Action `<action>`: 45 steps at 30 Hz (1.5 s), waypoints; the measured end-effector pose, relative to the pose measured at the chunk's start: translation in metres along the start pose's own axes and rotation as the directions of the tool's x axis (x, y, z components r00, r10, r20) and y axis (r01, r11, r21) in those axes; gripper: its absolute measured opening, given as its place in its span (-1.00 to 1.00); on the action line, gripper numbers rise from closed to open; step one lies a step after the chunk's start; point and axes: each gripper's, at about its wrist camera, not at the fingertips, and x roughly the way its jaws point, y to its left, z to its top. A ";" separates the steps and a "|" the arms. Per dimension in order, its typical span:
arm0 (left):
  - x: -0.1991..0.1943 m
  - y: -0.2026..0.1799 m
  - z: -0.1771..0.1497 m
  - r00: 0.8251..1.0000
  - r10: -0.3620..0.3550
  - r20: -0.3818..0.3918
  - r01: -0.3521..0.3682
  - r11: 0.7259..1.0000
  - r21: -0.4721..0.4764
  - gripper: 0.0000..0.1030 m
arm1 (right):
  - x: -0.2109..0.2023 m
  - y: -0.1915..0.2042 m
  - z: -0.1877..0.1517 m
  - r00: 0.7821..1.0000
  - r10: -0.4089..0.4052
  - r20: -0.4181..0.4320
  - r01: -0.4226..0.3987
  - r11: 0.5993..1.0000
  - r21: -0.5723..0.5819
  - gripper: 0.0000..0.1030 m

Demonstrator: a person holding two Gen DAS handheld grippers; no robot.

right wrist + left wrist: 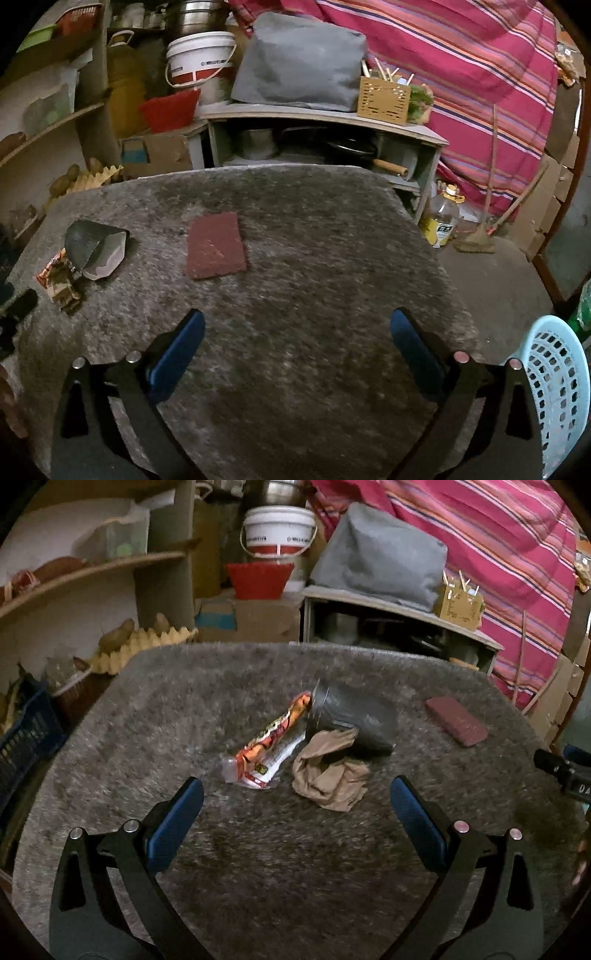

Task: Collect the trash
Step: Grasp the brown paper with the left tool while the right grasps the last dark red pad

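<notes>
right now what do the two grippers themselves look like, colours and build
Both look alike. The left gripper has two flat blue pads on matte black angular finger arms with triangular cutouts, joined by round silver pins. The right gripper shows the same: blue pads, black linkage, silver pins, two on its right side slightly pinkish. No cables, sleeves or readable markings show on either.

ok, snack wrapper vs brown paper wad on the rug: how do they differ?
The snack wrapper is glossy, printed orange and white, and lies long and mostly flat; the brown paper wad is plain tan, matte and crumpled into a lump. The wrapper's far end reaches the mouth of the tipped black cup; the wad lies against the cup's side. Both rest on the grey rug, ungrasped.
</notes>
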 end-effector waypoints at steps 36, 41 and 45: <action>0.022 -0.001 0.047 0.994 -0.112 0.006 0.112 0.994 0.016 -0.13 | 0.090 0.060 0.031 0.992 0.036 -0.123 -0.050 0.993 -0.111 0.90; 0.026 -0.001 0.050 0.995 -0.098 0.008 0.098 0.995 0.017 -0.13 | 0.095 0.067 0.029 0.990 0.020 -0.136 -0.040 0.989 -0.141 0.82; 0.028 -0.002 0.050 0.996 -0.089 0.002 0.089 0.996 0.020 -0.13 | 0.093 0.068 0.028 0.988 0.071 -0.137 -0.091 0.986 -0.143 0.30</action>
